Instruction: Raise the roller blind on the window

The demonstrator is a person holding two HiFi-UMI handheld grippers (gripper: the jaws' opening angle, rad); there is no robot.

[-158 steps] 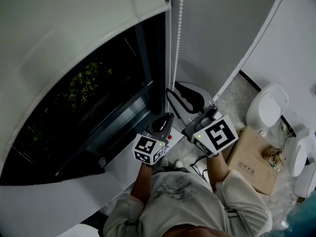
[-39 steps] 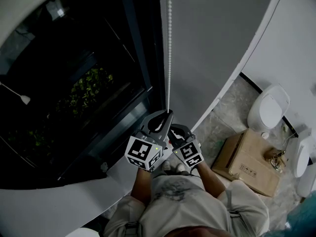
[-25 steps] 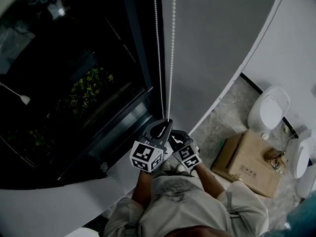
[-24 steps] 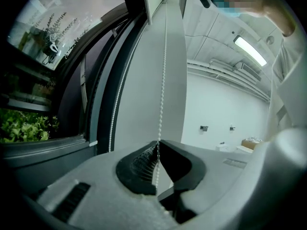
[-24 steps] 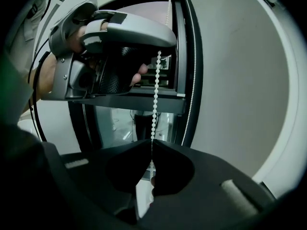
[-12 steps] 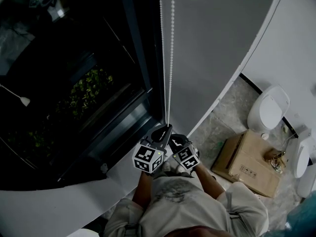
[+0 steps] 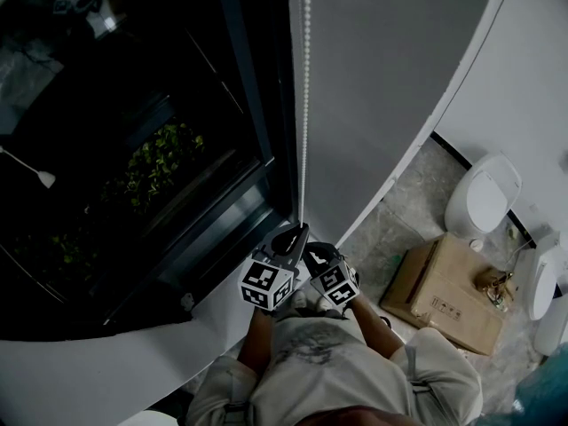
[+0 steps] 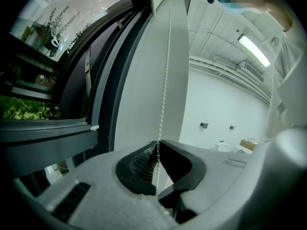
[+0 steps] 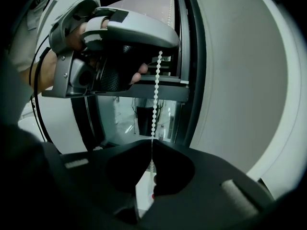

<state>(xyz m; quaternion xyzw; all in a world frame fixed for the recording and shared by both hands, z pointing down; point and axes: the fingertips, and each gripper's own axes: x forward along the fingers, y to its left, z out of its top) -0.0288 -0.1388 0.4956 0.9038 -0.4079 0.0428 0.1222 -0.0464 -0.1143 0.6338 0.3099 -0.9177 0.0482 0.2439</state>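
Observation:
The white bead chain [image 7: 304, 105] of the roller blind hangs straight down beside the dark window [image 7: 133, 149]. My left gripper [image 7: 297, 231] is shut on the chain at its lower end in the head view. Just below and right of it, my right gripper [image 7: 312, 254] is also shut on the chain. In the left gripper view the bead chain [image 8: 164, 85] runs down into the closed left gripper [image 8: 157, 146]. In the right gripper view the bead chain [image 9: 155, 95] drops from the left gripper [image 9: 165, 44] into the closed right gripper [image 9: 150, 145]. The blind itself is almost out of view.
A grey wall panel [image 7: 390, 78] stands right of the chain. On the floor to the right are a cardboard box [image 7: 448, 287] and a white toilet [image 7: 484, 193]. The pale window sill [image 7: 106, 362] runs below the glass. Green plants [image 7: 164, 149] show outside.
The blind covered the upper window 6.3 s ago and has since risen out of view. Both grippers have come down a little over the last second. The two chain strands now overlap.

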